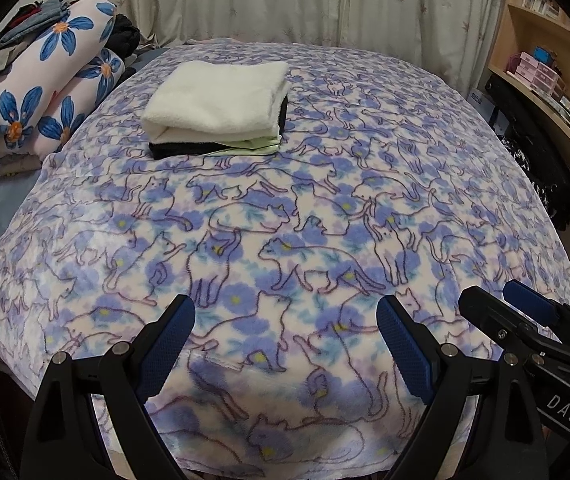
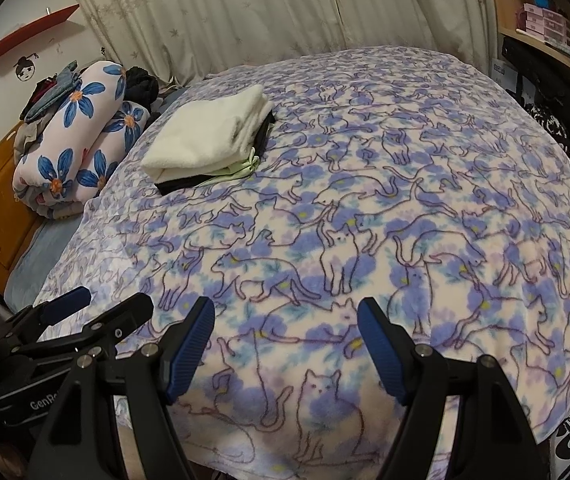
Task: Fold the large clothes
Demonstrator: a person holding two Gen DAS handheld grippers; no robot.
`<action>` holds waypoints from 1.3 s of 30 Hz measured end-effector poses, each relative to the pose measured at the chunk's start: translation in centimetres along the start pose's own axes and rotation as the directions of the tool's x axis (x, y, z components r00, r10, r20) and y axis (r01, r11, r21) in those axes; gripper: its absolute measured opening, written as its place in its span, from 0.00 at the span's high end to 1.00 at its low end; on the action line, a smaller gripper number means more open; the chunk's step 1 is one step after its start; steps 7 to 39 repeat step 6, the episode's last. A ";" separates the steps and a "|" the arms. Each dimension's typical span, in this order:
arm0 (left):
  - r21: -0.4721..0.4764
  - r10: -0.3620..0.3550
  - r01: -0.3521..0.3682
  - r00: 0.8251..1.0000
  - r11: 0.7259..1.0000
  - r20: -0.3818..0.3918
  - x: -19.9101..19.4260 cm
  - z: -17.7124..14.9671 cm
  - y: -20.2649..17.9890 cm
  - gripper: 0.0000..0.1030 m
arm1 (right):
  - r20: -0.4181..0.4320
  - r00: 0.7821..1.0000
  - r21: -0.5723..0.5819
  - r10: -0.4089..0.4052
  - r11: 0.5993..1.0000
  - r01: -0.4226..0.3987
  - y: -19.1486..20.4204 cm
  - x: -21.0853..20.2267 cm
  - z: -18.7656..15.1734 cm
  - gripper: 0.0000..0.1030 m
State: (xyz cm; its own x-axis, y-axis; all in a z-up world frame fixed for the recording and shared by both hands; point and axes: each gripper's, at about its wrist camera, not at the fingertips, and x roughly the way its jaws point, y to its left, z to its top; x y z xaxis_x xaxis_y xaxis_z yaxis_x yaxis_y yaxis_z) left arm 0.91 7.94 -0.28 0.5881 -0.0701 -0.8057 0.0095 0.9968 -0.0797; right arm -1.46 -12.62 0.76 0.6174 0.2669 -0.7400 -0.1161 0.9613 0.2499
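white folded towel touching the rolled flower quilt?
Apart. The left wrist view shows a strip of cat-print blanket between the white towel and the flower quilt; the right wrist view shows the same gap.

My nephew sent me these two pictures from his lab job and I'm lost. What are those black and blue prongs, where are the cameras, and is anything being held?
A person holds a hand tool in each hand, each with two blue-padded fingers and a camera looking along them. One picture is from the left gripper, the other from the right gripper. Both are open, holding nothing, above a cat-print blanket spread on a bed. A stack of folded clothes lies on it; a rolled flowered quilt sits beside.
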 end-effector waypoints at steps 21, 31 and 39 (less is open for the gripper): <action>0.000 -0.003 0.003 1.000 1.000 -0.003 -0.2 0.0 0.3 0.12 | -0.001 1.000 0.000 -0.001 1.000 0.001 -0.2 -0.3 -0.1 0.28; 0.000 -0.003 0.003 1.000 1.000 -0.003 -0.2 0.0 0.3 0.12 | -0.001 1.000 0.000 -0.001 1.000 0.001 -0.2 -0.3 -0.1 0.28; 0.000 -0.003 0.003 1.000 1.000 -0.003 -0.2 0.0 0.3 0.12 | -0.001 1.000 0.000 -0.001 1.000 0.001 -0.2 -0.3 -0.1 0.28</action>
